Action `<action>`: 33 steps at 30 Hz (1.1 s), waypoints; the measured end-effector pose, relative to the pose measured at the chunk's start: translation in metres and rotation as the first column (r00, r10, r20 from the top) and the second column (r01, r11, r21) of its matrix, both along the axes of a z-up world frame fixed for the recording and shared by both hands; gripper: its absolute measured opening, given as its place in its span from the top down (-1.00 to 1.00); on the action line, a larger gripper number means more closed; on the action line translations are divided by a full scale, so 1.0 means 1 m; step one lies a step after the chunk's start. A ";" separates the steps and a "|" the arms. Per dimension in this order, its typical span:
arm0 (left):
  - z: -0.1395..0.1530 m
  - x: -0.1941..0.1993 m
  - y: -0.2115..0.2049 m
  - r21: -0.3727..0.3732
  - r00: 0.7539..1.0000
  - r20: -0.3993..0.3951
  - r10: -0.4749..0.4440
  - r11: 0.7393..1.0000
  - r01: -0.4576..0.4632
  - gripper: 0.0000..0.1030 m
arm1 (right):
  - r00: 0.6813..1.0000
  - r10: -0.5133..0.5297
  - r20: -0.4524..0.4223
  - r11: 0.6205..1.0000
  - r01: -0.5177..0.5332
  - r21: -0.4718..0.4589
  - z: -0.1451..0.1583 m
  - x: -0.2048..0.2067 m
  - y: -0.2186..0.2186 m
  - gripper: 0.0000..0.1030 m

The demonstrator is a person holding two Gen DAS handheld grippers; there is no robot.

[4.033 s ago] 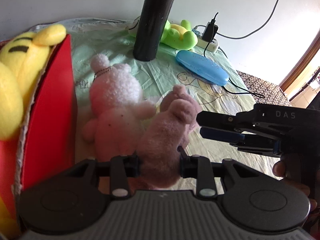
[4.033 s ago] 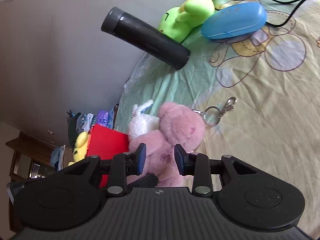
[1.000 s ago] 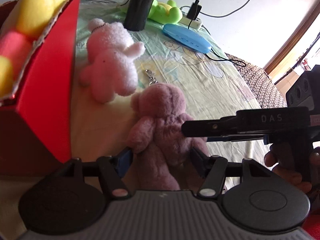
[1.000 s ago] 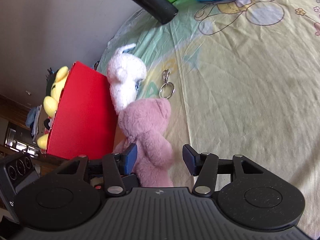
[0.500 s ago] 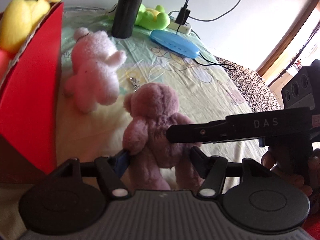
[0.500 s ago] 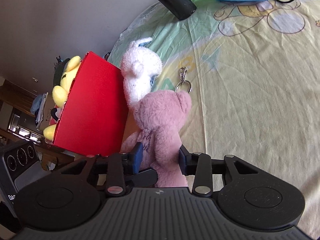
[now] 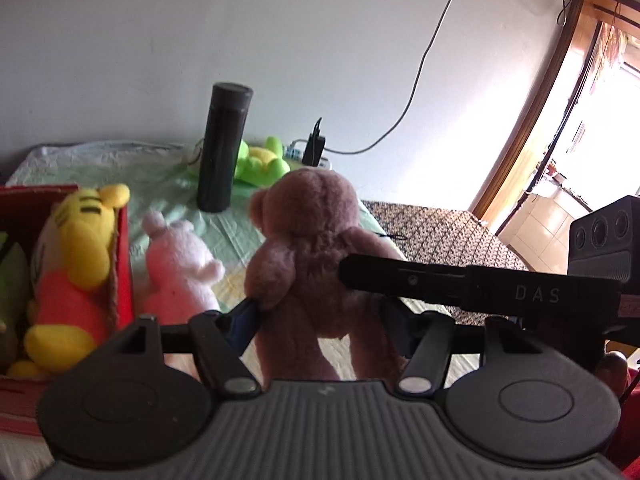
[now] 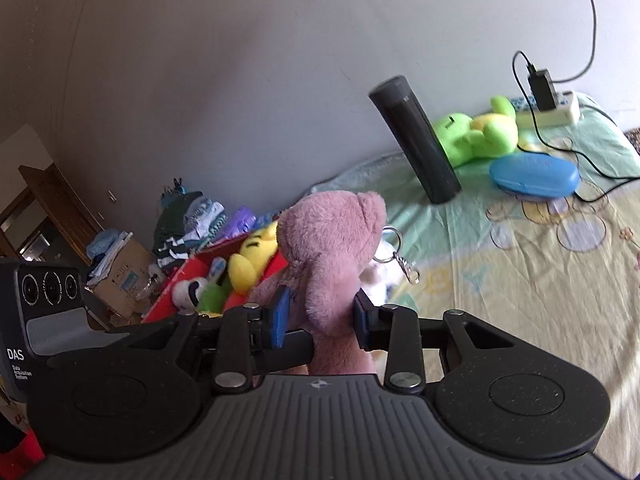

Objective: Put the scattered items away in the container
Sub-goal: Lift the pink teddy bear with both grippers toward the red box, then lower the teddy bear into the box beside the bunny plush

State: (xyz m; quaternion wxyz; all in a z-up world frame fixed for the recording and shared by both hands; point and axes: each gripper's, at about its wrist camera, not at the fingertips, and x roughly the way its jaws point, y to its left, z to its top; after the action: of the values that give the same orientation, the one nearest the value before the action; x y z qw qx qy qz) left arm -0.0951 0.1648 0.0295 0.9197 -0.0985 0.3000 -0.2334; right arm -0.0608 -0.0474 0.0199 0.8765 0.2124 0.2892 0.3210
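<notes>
A pink plush bear (image 7: 316,248) hangs lifted above the bed, also in the right wrist view (image 8: 332,256) with a key ring (image 8: 394,252) on its head. My right gripper (image 8: 320,316) is shut on its body. My left gripper (image 7: 320,320) is open, with the bear's legs between its fingers. The red box (image 7: 122,264) at the left holds a yellow plush (image 7: 76,264); it also shows in the right wrist view (image 8: 192,272). A white-pink plush (image 7: 176,268) lies beside the box.
A black flask (image 7: 222,148) stands at the back of the bed, with a green plush (image 7: 262,162), a blue case (image 8: 534,176) and a power strip with cables (image 8: 554,108). Clothes and cardboard boxes (image 8: 128,268) lie beyond the bed.
My right gripper has closed on the pink bear and lifted it off the bed. Both cameras rose, so the box's contents now show.
</notes>
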 end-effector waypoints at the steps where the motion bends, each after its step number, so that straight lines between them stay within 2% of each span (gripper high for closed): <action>1: 0.005 -0.003 0.006 -0.001 1.000 0.017 0.003 1.000 -0.003 -0.24 | 1.000 0.001 0.014 1.000 -0.001 0.012 0.005 -0.001 0.003 0.32; 7: 0.029 -0.015 0.059 0.012 0.996 0.091 0.012 1.000 -0.013 -0.24 | 0.997 0.007 0.075 0.998 -0.011 0.054 0.027 -0.005 0.044 0.32; 14: 0.050 -0.024 0.161 0.029 0.986 0.148 0.071 0.997 -0.076 -0.25 | 0.992 0.034 0.120 0.995 -0.045 0.088 0.044 -0.002 0.137 0.32; 18: 0.056 -0.026 0.217 0.046 0.978 0.175 0.113 0.991 -0.122 -0.25 | 0.992 0.047 0.119 0.988 -0.064 0.144 0.045 0.006 0.194 0.32; 23: 0.054 -0.027 0.266 0.088 0.977 0.164 0.139 0.984 -0.155 -0.26 | 0.996 0.039 0.076 0.977 -0.054 0.207 0.035 0.014 0.250 0.32; 27: 0.040 -0.017 0.290 0.113 0.983 0.123 0.133 0.983 -0.147 -0.26 | 0.999 0.034 0.012 0.973 -0.036 0.227 0.020 0.021 0.273 0.32; 33: 0.005 0.013 0.297 0.099 0.997 0.013 0.080 0.992 -0.081 -0.23 | 0.996 -0.019 -0.082 0.987 0.032 0.156 -0.003 0.029 0.288 0.32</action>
State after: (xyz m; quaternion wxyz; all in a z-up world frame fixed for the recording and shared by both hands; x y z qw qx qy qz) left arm -0.0822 0.4616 0.0345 0.9334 -0.0635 0.3031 -0.1813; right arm -0.0322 0.2404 0.0165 0.8486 0.2973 0.2953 0.3228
